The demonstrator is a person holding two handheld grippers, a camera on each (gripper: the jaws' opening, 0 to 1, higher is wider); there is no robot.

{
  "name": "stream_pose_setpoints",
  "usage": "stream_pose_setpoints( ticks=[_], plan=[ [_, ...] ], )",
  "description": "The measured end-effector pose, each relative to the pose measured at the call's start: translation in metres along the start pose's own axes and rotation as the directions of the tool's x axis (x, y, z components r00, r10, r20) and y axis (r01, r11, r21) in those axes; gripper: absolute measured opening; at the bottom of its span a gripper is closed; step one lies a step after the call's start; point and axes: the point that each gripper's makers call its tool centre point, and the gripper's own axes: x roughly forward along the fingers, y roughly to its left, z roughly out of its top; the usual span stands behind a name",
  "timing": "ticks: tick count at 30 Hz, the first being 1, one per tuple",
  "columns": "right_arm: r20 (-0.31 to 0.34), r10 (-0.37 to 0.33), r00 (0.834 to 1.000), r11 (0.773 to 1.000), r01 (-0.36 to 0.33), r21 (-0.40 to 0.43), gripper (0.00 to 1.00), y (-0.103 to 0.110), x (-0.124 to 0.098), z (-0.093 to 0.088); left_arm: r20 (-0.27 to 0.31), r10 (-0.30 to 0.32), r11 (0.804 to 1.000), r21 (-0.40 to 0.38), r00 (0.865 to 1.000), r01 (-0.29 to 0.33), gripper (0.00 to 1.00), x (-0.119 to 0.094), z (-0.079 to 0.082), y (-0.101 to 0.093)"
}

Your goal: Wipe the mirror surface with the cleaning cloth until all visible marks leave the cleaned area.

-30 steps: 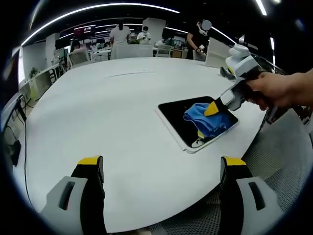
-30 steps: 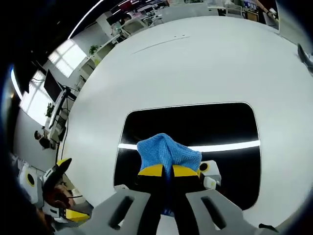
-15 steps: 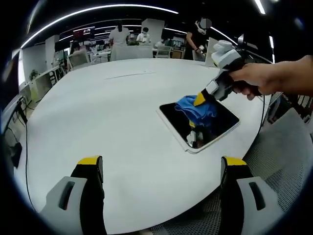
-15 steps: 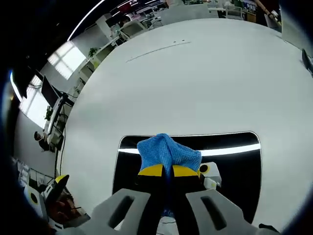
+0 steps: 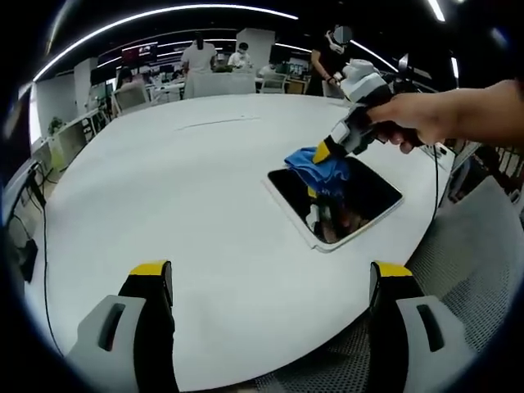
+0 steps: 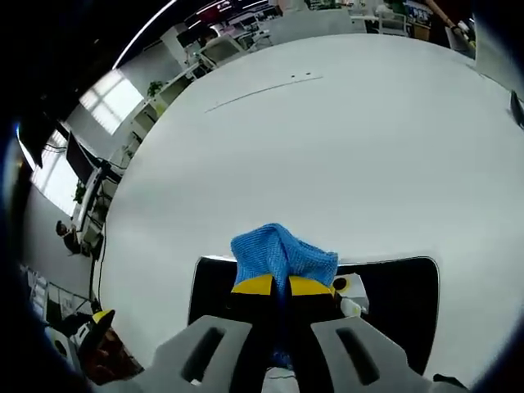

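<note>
A dark rectangular mirror (image 5: 360, 205) with a white rim lies flat on the white table (image 5: 188, 205). A blue cleaning cloth (image 5: 315, 168) rests at the mirror's far left corner, and my right gripper (image 5: 321, 154), held by a hand, is shut on it. In the right gripper view the cloth (image 6: 282, 254) bunches above my shut right gripper (image 6: 283, 286) at the mirror's (image 6: 393, 299) far edge. My left gripper (image 5: 270, 274) stands open over the near part of the table, with nothing between its jaws.
The table's near edge (image 5: 327, 340) curves in front of me, with grey mesh flooring (image 5: 475, 270) beyond it at the right. Several people (image 5: 201, 53) and desks stand at the back of the room. A cable (image 5: 41, 246) hangs at the left.
My right gripper has slid the cloth across the mirror from its middle to its far left edge. The left gripper has stayed still and open.
</note>
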Motion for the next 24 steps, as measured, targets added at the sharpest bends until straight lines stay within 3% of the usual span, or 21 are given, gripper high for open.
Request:
stream_pose_setpoints(
  ticks=[13, 21, 24],
  plan=[
    [-0.001, 0.000, 1.000, 0.999, 0.000, -0.042, 0.00, 0.000, 0.000, -0.001, 0.024, 0.016, 1.000, -0.002, 1.000, -0.016, 0.99, -0.001, 0.004, 0.004],
    [-0.004, -0.004, 1.000, 1.000, 0.004, -0.024, 0.00, -0.008, -0.001, 0.000, 0.024, 0.026, 1.000, -0.005, 0.999, -0.026, 0.98, -0.001, 0.003, 0.004],
    [-0.001, -0.009, 1.000, 0.999, 0.009, -0.034, 0.00, -0.011, -0.002, 0.000, 0.044, 0.059, 0.998, -0.022, 0.997, -0.058, 0.97, -0.003, 0.006, 0.010]
  ],
)
